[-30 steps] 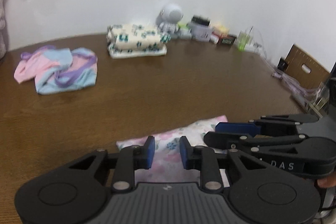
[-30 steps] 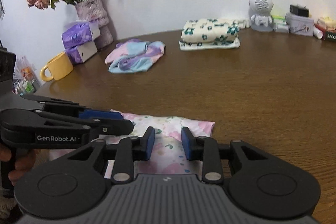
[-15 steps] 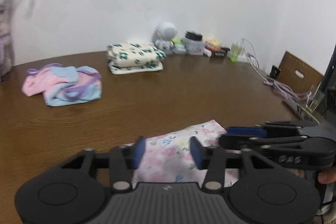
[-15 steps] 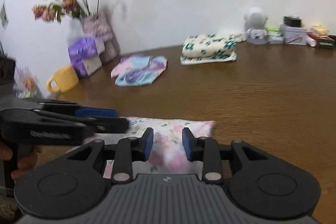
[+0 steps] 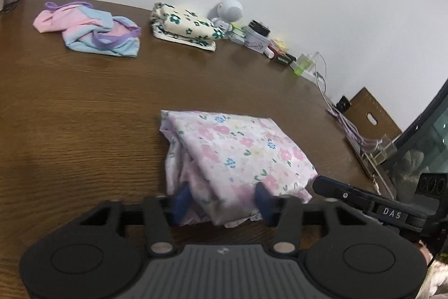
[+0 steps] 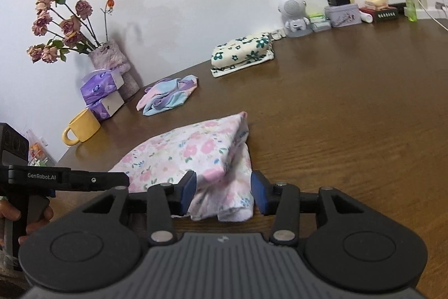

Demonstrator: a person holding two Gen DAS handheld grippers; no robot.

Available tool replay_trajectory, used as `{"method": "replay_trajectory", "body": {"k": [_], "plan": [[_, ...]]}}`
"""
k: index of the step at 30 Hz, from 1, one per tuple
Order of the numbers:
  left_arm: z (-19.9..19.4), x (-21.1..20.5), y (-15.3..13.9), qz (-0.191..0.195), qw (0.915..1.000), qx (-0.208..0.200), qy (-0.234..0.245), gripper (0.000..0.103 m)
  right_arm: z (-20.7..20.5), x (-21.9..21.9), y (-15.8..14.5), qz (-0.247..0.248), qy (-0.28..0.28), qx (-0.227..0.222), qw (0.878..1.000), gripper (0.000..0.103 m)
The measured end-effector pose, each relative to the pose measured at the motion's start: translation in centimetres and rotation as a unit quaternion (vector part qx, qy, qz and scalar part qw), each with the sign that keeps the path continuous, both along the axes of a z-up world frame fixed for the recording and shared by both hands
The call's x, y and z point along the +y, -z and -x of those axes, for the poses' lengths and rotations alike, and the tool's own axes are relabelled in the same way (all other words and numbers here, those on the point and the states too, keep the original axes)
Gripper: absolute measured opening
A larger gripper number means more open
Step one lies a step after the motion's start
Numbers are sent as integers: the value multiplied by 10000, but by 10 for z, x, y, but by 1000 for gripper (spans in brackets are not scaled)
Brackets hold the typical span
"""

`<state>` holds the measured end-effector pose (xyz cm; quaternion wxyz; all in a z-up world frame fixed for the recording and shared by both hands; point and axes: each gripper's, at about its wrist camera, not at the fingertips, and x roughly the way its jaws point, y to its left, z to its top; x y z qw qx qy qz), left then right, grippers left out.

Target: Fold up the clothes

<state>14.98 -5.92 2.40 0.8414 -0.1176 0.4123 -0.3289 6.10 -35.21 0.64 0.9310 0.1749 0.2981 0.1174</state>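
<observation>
Brown wood grain is running across the whole tabletop (image 5: 84,108), which is carrying everything in sight. Nearest the cameras, the pink floral garment (image 5: 238,153) is lying folded into a thick bundle, its near edge hanging loose and rumpled between the blue pads of both tools. The left tongs (image 5: 221,202) are standing spread wide at 6 o'clock in the left wrist view, released, with cloth lying between the pads but not pinched. The right tongs (image 6: 222,191) are likewise gaping at 6 o'clock in the right wrist view, released around the bundle's near corner. In the right wrist view the other tool is reaching in at 9 o'clock, a hand (image 6: 16,217) wrapping its grip.

Further back, a cream folded cloth with green flowers (image 5: 184,25) is sitting at 12 o'clock near the wall, and a crumpled pink, blue and purple garment (image 5: 92,31) is lying well apart from it at 10 o'clock. A vase of dried roses (image 6: 109,58), purple tissue packs (image 6: 102,94) and a yellow mug (image 6: 82,126) are grouping at 9 to 10 o'clock in the right wrist view. A small white robot figure (image 6: 292,13) is standing at 1 o'clock by the wall.
</observation>
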Motion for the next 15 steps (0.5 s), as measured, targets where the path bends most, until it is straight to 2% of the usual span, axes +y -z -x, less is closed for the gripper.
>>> {"method": "replay_trajectory", "body": {"k": [1, 2, 8, 15], "plan": [[2, -3, 1, -75, 10000, -10, 24, 25, 2, -1, 1, -25, 37, -1, 10000, 44], [4, -7, 1, -151, 9999, -20, 48, 22, 3, -1, 1, -51, 61, -8, 10000, 44], [24, -29, 2, -200, 9995, -4, 254, 21, 11, -8, 3, -146, 232, -47, 9996, 45], [42, -79, -1, -286, 9970, -94, 712, 26, 19, -19, 6, -253, 408, -93, 9988, 45]]}}
